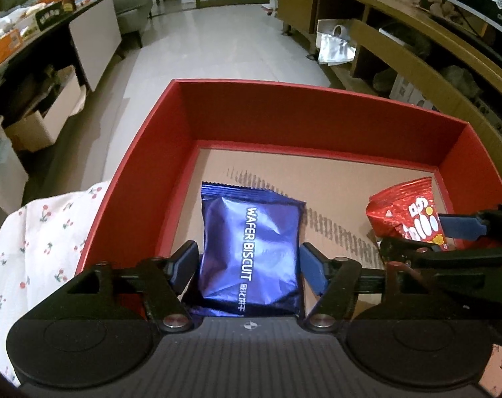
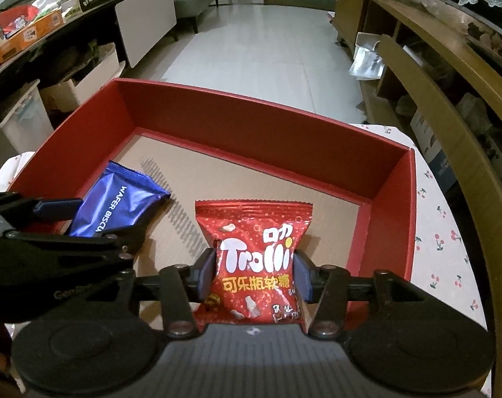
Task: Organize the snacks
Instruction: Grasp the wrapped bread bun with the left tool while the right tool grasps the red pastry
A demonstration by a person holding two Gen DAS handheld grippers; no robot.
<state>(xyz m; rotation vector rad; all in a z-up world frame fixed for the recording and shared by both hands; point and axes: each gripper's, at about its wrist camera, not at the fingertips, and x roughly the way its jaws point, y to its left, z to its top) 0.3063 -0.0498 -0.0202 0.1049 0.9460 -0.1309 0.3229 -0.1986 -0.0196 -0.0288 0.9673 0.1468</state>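
A red box with a cardboard floor stands on a cherry-print cloth; it also shows in the right wrist view. My left gripper is shut on a blue wafer biscuit packet and holds it over the near left part of the box. My right gripper is shut on a red Trolli gummy packet over the near right part. Each view shows the other's load: the red packet in the left wrist view, the blue packet in the right wrist view.
The cherry-print cloth covers the table under the box. A dark side table with snack boxes is at the left. A wooden shelf unit runs along the right. White tiled floor lies beyond the box.
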